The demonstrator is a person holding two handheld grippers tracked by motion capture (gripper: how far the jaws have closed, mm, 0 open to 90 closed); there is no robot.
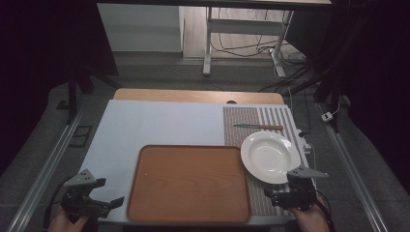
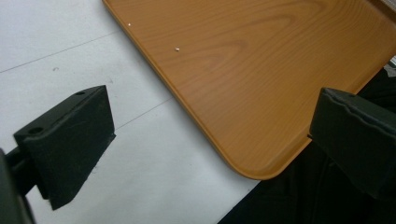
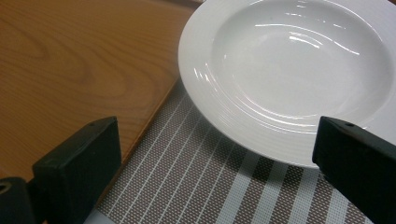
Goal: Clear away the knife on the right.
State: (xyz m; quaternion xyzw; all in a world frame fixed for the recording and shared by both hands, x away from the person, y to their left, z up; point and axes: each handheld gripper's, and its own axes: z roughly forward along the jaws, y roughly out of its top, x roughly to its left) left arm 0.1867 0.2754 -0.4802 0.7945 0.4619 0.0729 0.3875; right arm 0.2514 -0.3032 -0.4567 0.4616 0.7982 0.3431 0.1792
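Observation:
A wooden tray (image 1: 188,181) lies at the front middle of the table, its near corner (image 2: 261,93) showing in the left gripper view. A white deep plate (image 1: 270,157) rests on a striped placemat (image 1: 251,125) to the tray's right, slightly over the tray's edge (image 3: 289,65). A knife (image 1: 258,127) with a wooden handle lies on the mat behind the plate. My left gripper (image 1: 113,203) is open at the front left corner, beside the tray. My right gripper (image 1: 270,195) is open just in front of the plate, over the mat (image 3: 210,186).
A white sheet (image 1: 150,125) covers most of the table (image 1: 193,95). Beyond the far edge stand desk legs and cables (image 1: 251,46) on the floor. Metal rails (image 1: 43,169) run along both sides of the table.

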